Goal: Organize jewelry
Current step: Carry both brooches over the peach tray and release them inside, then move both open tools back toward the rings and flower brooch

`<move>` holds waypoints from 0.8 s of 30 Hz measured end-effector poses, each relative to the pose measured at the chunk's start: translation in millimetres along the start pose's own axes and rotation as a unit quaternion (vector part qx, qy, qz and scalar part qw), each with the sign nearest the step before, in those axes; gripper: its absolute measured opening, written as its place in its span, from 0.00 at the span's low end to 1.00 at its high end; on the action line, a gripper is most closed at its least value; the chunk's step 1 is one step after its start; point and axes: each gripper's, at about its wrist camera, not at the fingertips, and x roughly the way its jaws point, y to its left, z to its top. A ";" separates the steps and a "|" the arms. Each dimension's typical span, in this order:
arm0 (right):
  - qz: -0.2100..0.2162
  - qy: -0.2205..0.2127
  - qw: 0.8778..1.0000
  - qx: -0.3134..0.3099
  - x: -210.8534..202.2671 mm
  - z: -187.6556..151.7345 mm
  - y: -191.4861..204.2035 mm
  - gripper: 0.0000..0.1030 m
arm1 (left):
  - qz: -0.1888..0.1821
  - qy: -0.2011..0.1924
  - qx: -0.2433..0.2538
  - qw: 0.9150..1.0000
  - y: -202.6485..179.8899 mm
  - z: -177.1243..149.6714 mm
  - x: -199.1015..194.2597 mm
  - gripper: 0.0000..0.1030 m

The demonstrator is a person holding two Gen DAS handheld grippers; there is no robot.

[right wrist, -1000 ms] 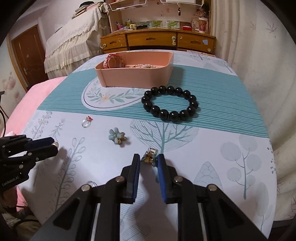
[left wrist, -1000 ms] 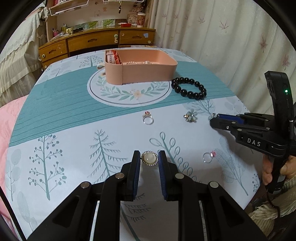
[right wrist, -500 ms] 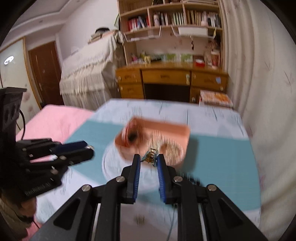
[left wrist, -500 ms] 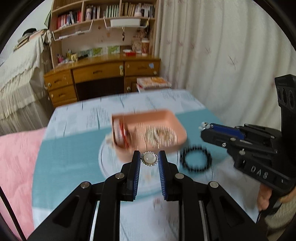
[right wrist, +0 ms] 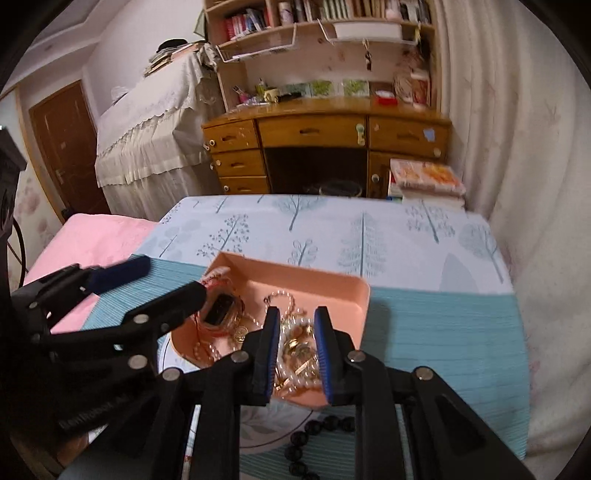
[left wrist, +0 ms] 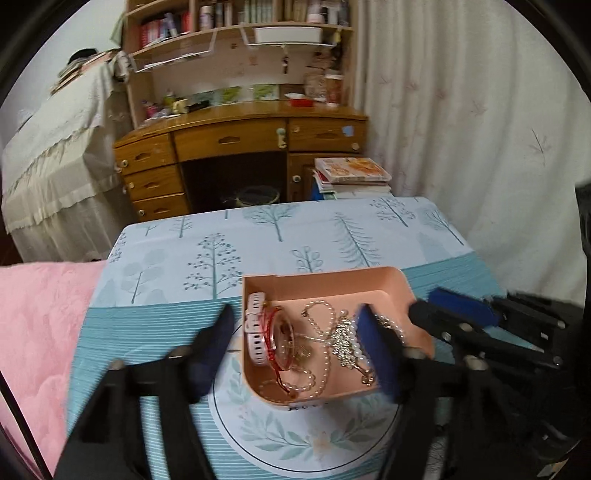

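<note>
Where curtains [left wrist: 461, 110] hang, a tree-print tablecloth [left wrist: 295, 236] faces a wooden desk [left wrist: 236, 140].

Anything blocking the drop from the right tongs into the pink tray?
Nothing visible. The right tongs, jaws opening, hang directly over the pink tray; whether they hold anything is unclear.

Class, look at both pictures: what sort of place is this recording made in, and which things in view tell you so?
Most likely a bedroom or study at home: a wooden desk with drawers, bookshelves above it, and a pink bedspread beside the table.
</note>
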 end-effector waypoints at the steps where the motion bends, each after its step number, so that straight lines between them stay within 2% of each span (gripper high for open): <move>1: 0.002 0.001 1.000 0.001 -0.5 -4.1 -0.8 0.24 | -0.004 -0.007 -0.010 1.000 5.2 -2.6 -3.0 0.80; 8: -0.002 -0.002 1.000 -0.004 -19.1 -29.2 1.6 0.25 | 0.000 -0.039 -0.032 0.999 18.7 -15.6 -25.1 0.85; 14: -0.002 -0.007 1.000 0.003 -40.5 -41.0 3.6 0.25 | -0.013 -0.032 -0.034 0.999 20.3 -28.6 -46.4 0.85; 18: -0.005 -0.001 1.000 0.005 -53.0 -44.8 3.3 0.25 | 0.006 -0.025 -0.034 0.999 24.9 -37.1 -62.5 0.85; 24: 0.011 -0.009 1.000 0.013 -75.6 -48.6 2.6 0.25 | 0.008 -0.018 -0.049 0.999 41.6 -48.9 -79.2 0.85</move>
